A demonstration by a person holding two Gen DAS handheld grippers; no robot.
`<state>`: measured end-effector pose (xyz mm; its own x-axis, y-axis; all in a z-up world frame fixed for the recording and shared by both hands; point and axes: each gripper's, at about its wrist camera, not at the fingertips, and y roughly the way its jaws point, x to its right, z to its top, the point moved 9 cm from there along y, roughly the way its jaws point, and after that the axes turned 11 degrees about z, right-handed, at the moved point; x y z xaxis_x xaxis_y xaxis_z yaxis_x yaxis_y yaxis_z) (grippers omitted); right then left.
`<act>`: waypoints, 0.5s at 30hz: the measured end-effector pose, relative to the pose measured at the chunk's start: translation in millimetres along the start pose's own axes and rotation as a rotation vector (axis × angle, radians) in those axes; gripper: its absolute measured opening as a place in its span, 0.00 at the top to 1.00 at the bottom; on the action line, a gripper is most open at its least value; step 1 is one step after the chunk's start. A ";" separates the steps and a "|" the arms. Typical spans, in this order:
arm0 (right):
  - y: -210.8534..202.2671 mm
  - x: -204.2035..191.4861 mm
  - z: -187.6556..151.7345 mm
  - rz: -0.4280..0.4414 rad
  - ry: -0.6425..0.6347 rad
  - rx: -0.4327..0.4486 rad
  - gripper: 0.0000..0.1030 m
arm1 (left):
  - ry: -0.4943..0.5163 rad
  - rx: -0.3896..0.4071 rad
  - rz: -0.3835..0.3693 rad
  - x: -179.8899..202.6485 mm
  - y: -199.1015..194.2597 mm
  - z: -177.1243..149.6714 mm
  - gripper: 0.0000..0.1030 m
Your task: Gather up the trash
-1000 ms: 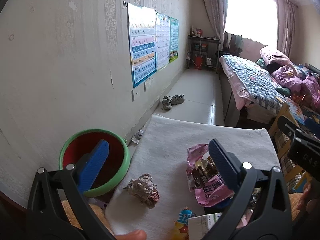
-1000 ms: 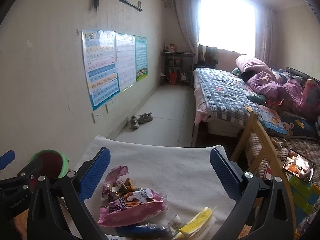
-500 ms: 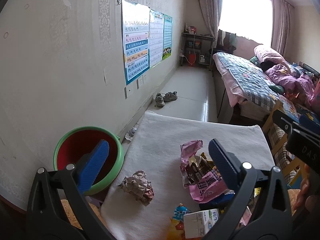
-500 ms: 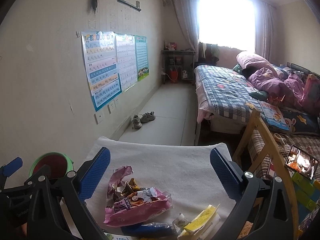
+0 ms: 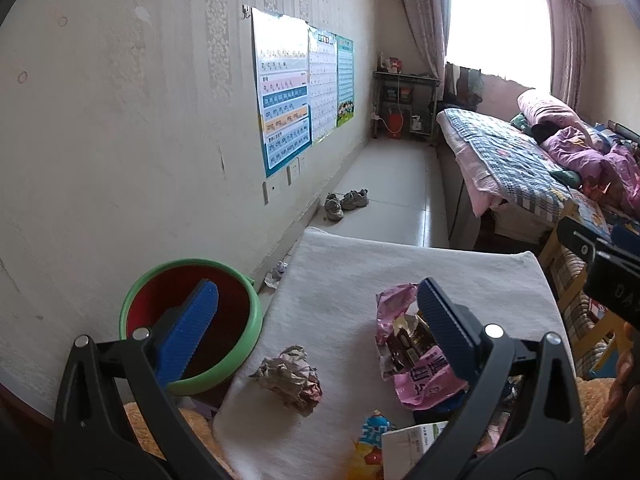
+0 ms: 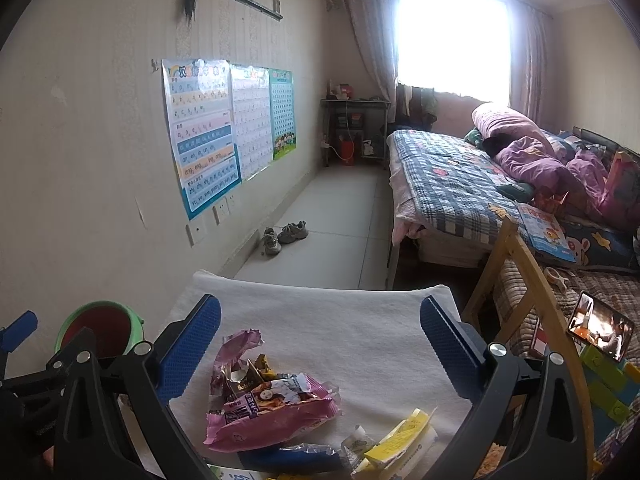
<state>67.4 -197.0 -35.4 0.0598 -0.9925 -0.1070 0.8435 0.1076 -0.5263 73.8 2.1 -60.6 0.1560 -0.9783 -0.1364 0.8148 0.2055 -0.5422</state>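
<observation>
Your left gripper (image 5: 316,320) wide, empty, above crumpled brownish paper wad (image 5: 290,378); right gripper (image 6: 320,332) wide over torn pink snack wrapper (image 6: 272,412); green-rimmed red bin (image 5: 192,320) left.

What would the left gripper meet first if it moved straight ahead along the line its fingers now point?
Probably the crumpled paper ball on the white cloth, lying between the open left gripper fingers; depth is uncertain, so it might pass above it.
</observation>
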 end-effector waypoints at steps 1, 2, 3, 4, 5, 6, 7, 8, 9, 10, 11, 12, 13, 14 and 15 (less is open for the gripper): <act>0.0 0.5 0.0 -0.001 0.001 -0.001 0.07 | 0.002 -0.005 -0.007 0.5 0.6 -0.7 0.05; 1.6 -0.3 -1.5 0.000 0.002 -0.001 0.07 | 0.002 -0.007 -0.007 0.0 1.0 -1.5 0.05; 1.8 0.0 -2.0 -0.001 0.003 -0.003 0.07 | 0.001 -0.007 -0.008 0.2 0.8 -2.2 0.05; 1.8 0.2 -2.4 -0.001 0.004 -0.004 0.07 | 0.000 -0.009 -0.013 1.0 0.9 -2.9 0.05; 1.9 0.4 -2.8 -0.001 0.004 -0.005 0.07 | 0.000 -0.012 -0.018 1.8 1.0 -3.8 0.05; 2.0 0.5 -3.2 -0.002 0.004 -0.007 0.07 | 0.000 -0.014 -0.019 1.8 1.3 -3.8 0.05; 2.9 0.8 -3.6 -0.001 0.005 -0.009 0.07 | 0.002 -0.014 -0.022 2.1 1.7 -4.1 0.05; 4.4 0.7 -4.0 -0.001 0.004 -0.011 0.07 | 0.004 -0.015 -0.023 2.4 1.3 -4.5 0.05; 4.8 0.7 -4.5 -0.001 0.004 -0.013 0.07 | 0.005 -0.017 -0.024 2.5 1.8 -4.6 0.05; 5.3 0.6 -5.0 -0.001 0.003 -0.016 0.07 | 0.007 -0.020 -0.027 3.1 2.1 -5.1 0.05; 5.9 0.6 -5.7 0.000 0.003 -0.019 0.07 | 0.009 -0.022 -0.029 4.2 2.1 -5.8 0.05; 6.5 0.7 -6.4 0.000 0.002 -0.022 0.07 | 0.011 -0.023 -0.031 4.6 2.3 -6.3 0.05; 7.0 0.9 -7.1 -0.001 0.002 -0.025 0.07 | 0.014 -0.025 -0.032 5.1 2.6 -7.2 0.05; 7.4 1.2 -7.7 -0.001 0.003 -0.027 0.07 | 0.016 -0.027 -0.032 5.5 2.9 -8.1 0.05; 7.8 1.6 -8.2 -0.002 0.003 -0.029 0.07 | 0.018 -0.030 -0.033 6.0 3.2 -9.1 0.05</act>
<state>69.6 -197.2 -46.6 0.0565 -0.9925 -0.1088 0.8276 0.1075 -0.5509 72.2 -2.9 -70.7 0.1192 -0.9839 -0.1329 0.8020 0.1743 -0.5714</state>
